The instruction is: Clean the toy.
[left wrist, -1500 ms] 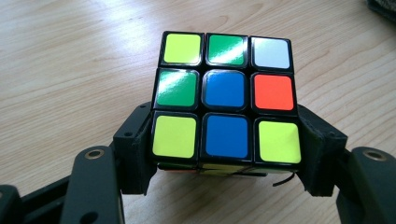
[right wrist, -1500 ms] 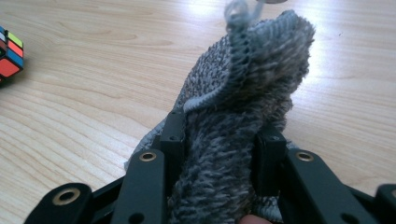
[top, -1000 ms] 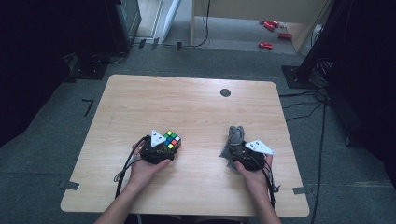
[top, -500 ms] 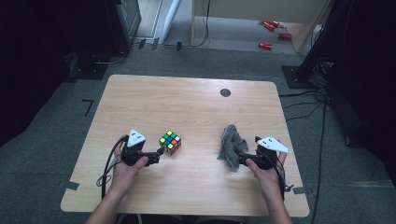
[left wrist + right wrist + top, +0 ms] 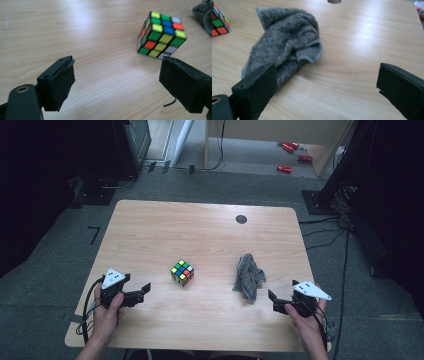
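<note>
Two things lie loose on the wooden surface point(image 5: 150, 235), with a person's hands at its near edge. Largest after the surface is the grey cloth point(image 5: 248, 277), crumpled in a heap just right of the cube point(image 5: 182, 272) and apart from it. The cube, scrambled, sits near the middle, resting flat on one face. Well left of the cube and nearer the person is the left tool point(image 5: 145, 291); its jaws stand apart with nothing between them, having opened within the last second. Well right of the cube, past the cloth, the right tool point(image 5: 272, 299) is spread wide and empty too, its jaws likewise freshly parted; in the right gripper view the cloth point(image 5: 287, 42) lies just beyond its left jaw. Judging from this, a fresh grab at the cube could skew it if one pad meets a corner first, and a low sweep by the right tool could drag the cloth into the cube.
</note>
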A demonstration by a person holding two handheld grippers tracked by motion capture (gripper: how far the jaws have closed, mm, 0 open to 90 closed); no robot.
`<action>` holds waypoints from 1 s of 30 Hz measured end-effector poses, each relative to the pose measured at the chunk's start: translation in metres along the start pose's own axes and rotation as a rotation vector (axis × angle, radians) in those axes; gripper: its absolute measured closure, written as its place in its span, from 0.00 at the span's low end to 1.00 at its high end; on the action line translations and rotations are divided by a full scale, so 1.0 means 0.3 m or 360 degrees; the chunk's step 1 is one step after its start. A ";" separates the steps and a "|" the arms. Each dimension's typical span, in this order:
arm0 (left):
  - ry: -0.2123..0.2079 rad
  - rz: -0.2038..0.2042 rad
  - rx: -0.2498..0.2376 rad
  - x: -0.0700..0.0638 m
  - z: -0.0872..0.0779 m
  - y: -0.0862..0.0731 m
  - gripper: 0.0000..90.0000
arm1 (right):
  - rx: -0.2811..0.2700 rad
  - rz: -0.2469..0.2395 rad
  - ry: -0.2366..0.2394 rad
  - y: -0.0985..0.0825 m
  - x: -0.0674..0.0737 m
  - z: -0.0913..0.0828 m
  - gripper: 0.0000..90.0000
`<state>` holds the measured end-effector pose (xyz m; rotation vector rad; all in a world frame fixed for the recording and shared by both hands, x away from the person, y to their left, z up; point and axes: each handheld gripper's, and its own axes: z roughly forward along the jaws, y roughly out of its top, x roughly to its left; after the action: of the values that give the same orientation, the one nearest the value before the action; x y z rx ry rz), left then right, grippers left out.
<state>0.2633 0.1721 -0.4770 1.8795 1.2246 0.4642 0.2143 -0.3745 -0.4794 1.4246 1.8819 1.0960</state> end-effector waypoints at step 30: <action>0.0308 0.0019 0.0219 0.118 -0.033 -0.175 0.15 | 0.0287 0.0158 -0.0166 -0.204 -0.157 -0.054 0.07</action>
<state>0.2426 0.2174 -0.5175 1.9950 1.4041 0.5930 0.1839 -0.4310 -0.5254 1.6584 1.8919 0.8961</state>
